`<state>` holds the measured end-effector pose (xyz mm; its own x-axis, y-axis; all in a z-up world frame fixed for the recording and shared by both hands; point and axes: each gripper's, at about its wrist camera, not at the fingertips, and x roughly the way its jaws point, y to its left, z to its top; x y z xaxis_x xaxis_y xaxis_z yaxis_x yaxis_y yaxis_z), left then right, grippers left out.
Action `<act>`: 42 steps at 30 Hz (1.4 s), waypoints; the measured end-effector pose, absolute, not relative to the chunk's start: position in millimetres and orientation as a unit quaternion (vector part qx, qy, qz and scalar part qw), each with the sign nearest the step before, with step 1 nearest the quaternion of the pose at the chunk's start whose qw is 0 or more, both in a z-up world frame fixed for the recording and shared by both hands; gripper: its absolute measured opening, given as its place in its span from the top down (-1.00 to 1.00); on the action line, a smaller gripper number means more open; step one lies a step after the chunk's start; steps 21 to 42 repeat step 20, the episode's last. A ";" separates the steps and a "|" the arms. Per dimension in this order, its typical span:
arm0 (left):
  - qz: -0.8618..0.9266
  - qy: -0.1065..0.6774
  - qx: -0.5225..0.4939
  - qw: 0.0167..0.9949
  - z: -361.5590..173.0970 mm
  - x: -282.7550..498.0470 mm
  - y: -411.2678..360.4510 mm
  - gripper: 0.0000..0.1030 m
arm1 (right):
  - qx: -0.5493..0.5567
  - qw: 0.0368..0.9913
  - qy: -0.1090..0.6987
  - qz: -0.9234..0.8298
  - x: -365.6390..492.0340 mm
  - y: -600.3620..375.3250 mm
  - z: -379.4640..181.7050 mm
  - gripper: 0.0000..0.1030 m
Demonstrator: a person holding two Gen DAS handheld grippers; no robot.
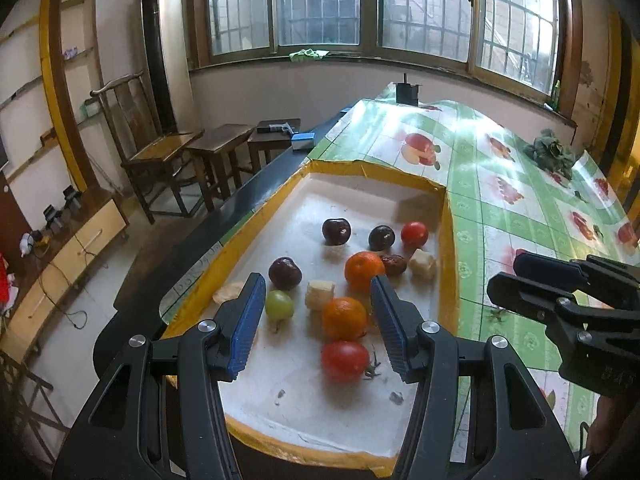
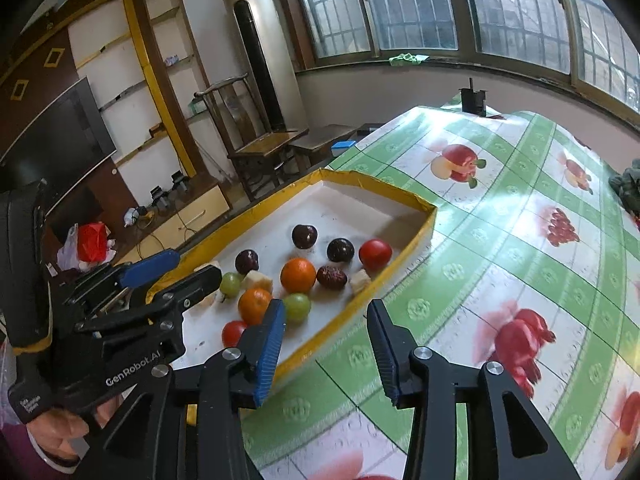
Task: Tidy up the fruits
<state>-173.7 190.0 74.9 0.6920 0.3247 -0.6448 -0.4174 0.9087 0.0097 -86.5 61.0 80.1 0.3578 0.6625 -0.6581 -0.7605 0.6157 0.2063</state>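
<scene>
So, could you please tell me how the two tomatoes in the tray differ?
The near tomato lies at the tray's near end, right in front of the open left gripper; the far tomato sits farther back by the right wall. The near one has a loose green stem piece beside it; none shows by the far one. The near one stands alone; the far one neighbours a dark plum. Both are red, round and ungripped.

The left wrist view looks forward and down between its own tongs [image 1: 318, 320], close above the tray [image 1: 450, 248]. The right wrist view faces the same tray [image 2: 424, 226] from just beside it, over the table [image 2: 500, 240]. Both share the fruit and, seemingly, the windows behind.
</scene>
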 end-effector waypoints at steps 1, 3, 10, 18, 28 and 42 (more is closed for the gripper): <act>0.204 0.336 -0.069 0.917 75.2 -174.4 188.4 -0.07 | -0.067 0.822 0.364 0.433 -88.8 58.4 79.9 0.19; 0.203 0.336 -0.071 0.917 75.5 -175.1 186.3 -0.07 | -0.069 0.821 0.365 0.433 -92.4 55.1 79.0 0.19; 0.207 0.337 -0.068 0.916 75.5 -174.7 180.1 -0.07 | -0.069 0.821 0.369 0.430 -94.5 48.3 75.2 0.19; 0.203 0.335 -0.071 0.917 74.9 -176.2 178.5 -0.07 | -0.068 0.821 0.368 0.430 -95.4 47.7 75.7 0.18; 0.201 0.335 -0.072 0.918 74.8 -176.1 178.7 -0.07 | -0.068 0.822 0.368 0.430 -94.5 47.0 75.7 0.18; 0.201 0.335 -0.072 0.918 74.8 -176.1 178.7 -0.07 | -0.068 0.822 0.368 0.430 -94.5 47.0 75.7 0.18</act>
